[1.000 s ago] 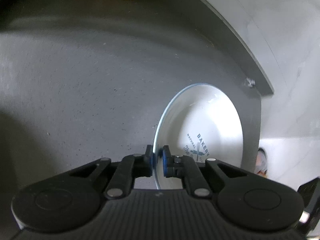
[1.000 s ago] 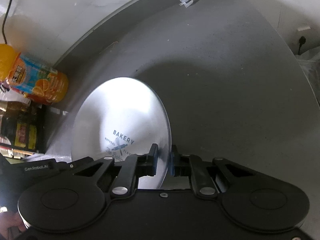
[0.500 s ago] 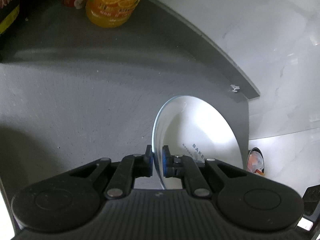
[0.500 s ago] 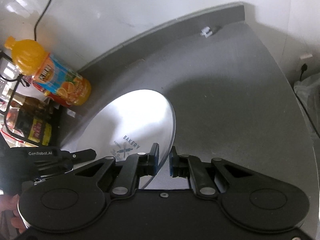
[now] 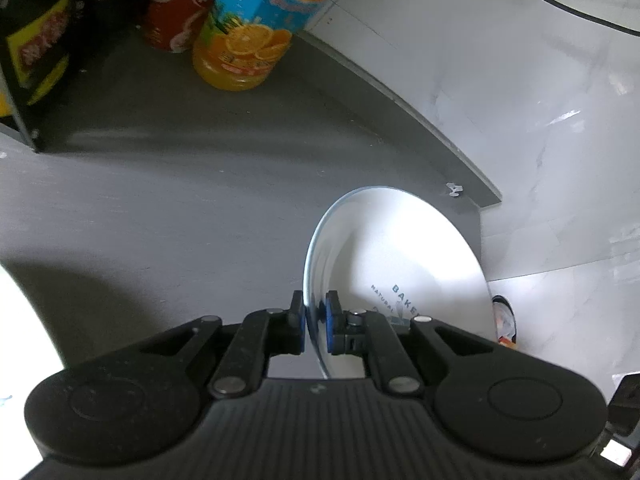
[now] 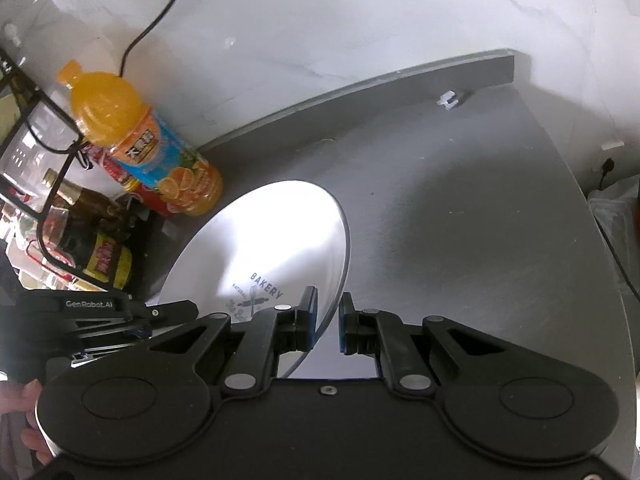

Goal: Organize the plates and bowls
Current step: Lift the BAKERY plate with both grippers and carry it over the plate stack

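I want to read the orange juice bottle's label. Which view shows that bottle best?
The right wrist view: the orange juice bottle with the blue label appears whole, cap to base. The left wrist view shows only its lower half, cropped at the top edge.

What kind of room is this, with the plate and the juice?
Probably a kitchen. There is a grey countertop against a pale marble-look wall, an orange juice bottle beside dark sauce bottles in a wire rack, and a white plate marked BAKERY.

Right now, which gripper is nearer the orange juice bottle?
Left, probably. The left gripper holds the plate's rim on the orange juice bottle's side; the right gripper straddles the far rim.
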`<action>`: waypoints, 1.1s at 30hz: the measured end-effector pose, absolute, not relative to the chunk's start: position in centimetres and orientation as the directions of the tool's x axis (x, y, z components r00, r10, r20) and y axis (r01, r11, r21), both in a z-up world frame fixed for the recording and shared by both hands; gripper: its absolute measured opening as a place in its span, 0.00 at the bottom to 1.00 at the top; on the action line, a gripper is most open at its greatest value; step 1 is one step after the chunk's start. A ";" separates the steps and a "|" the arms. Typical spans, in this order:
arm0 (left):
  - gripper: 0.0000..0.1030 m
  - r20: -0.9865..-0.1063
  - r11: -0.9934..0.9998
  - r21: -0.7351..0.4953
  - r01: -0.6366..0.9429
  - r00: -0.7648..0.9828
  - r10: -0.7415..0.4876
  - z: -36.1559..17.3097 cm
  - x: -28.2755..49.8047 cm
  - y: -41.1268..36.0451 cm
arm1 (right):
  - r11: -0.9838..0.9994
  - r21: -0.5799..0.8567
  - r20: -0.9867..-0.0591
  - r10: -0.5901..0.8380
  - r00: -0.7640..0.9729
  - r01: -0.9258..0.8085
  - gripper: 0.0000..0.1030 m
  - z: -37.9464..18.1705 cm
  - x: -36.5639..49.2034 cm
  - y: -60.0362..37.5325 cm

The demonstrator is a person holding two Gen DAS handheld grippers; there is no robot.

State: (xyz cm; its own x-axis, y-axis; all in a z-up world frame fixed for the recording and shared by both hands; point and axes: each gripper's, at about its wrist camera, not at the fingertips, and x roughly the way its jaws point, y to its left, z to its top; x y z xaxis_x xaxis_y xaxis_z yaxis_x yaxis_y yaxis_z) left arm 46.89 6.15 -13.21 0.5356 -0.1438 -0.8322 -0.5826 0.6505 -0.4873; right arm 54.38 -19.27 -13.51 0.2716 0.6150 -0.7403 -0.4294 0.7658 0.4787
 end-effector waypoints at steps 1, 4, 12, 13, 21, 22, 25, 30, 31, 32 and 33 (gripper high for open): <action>0.07 -0.831 0.657 -0.486 -0.577 0.538 -0.143 -13.0 46.6 6.3 | 0.767 0.480 -0.739 0.615 0.275 -0.427 0.10 -13.4 54.1 -19.1; 0.07 -0.829 0.665 -0.488 -0.566 0.540 -0.148 -12.6 45.8 6.8 | 0.762 0.495 -0.729 0.626 0.277 -0.418 0.10 -13.1 53.2 -18.6; 0.07 -0.820 0.655 -0.507 -0.560 0.548 -0.166 -12.0 42.4 9.3 | 0.759 0.491 -0.724 0.628 0.285 -0.427 0.10 -12.4 49.7 -16.2; 0.07 -0.820 0.656 -0.508 -0.559 0.548 -0.168 -12.0 41.9 9.6 | 0.759 0.492 -0.724 0.629 0.284 -0.426 0.10 -12.4 49.3 -15.9; 0.07 -0.828 0.664 -0.498 -0.557 0.532 -0.175 -12.1 38.5 12.0 | 0.759 0.498 -0.726 0.630 0.277 -0.419 0.10 -12.6 45.9 -13.8; 0.07 -0.829 0.664 -0.499 -0.557 0.531 -0.178 -12.1 38.0 12.4 | 0.760 0.497 -0.725 0.629 0.280 -0.419 0.10 -12.5 45.4 -13.5; 0.07 -0.830 0.672 -0.496 -0.550 0.528 -0.181 -12.0 36.7 13.2 | 0.762 0.490 -0.725 0.626 0.288 -0.423 0.10 -12.4 43.8 -12.7; 0.08 -0.833 0.686 -0.490 -0.538 0.520 -0.187 -11.7 34.6 14.6 | 0.764 0.489 -0.726 0.624 0.289 -0.422 0.10 -12.4 41.3 -11.3; 0.08 -0.834 0.688 -0.489 -0.536 0.518 -0.188 -11.8 34.1 15.0 | 0.764 0.487 -0.726 0.623 0.290 -0.423 0.10 -12.4 40.9 -11.0; 0.08 -0.835 0.689 -0.489 -0.535 0.517 -0.190 -11.8 33.7 15.2 | 0.765 0.486 -0.726 0.623 0.291 -0.423 0.10 -12.4 40.4 -10.7; 0.08 -0.835 0.689 -0.489 -0.535 0.515 -0.193 -11.9 33.3 15.6 | 0.766 0.484 -0.727 0.621 0.292 -0.424 0.10 -12.4 40.0 -10.5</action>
State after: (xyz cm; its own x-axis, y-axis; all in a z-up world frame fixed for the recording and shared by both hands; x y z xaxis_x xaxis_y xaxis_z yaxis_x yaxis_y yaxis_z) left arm 33.32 15.58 -11.90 0.5149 -0.1928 -0.8353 -0.5346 0.6894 -0.4887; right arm 40.05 -10.46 -12.43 0.2917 0.6213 -0.7272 -0.4236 0.7656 0.4842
